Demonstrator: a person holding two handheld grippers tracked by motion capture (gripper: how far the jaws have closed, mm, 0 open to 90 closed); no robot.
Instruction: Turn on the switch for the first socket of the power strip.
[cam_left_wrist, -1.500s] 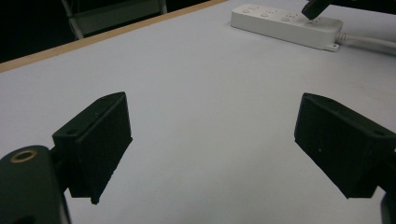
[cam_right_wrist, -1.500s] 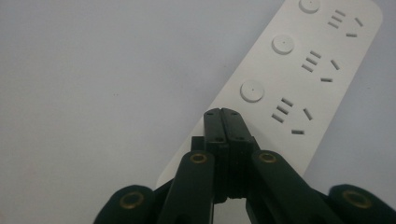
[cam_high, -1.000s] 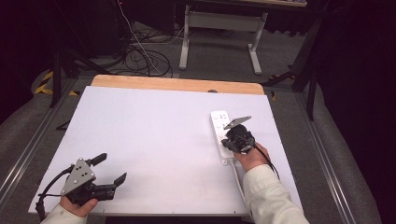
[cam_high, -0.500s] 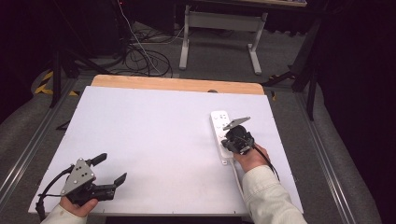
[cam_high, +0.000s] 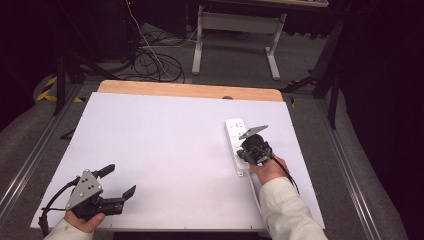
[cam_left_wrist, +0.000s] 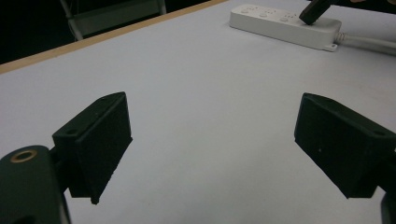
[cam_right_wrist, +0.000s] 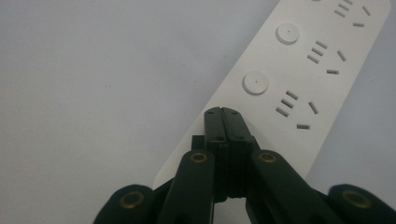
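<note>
Right gripper (cam_right_wrist: 227, 111) fingers pressed together, tips on the power strip (cam_right_wrist: 322, 74).

Looks like a lab or recording workspace, not a home. Bare white counter (cam_high: 165, 150) with a wooden far edge, set between metal rails (cam_high: 30, 165) on grey carpet (cam_high: 360, 165). Tangle of black cables (cam_high: 155, 62) on the floor at far left, yellow-black hazard tape (cam_high: 50, 87) beside it, a grey metal-framed bench (cam_high: 235, 22) beyond, dark surroundings all round.
</note>
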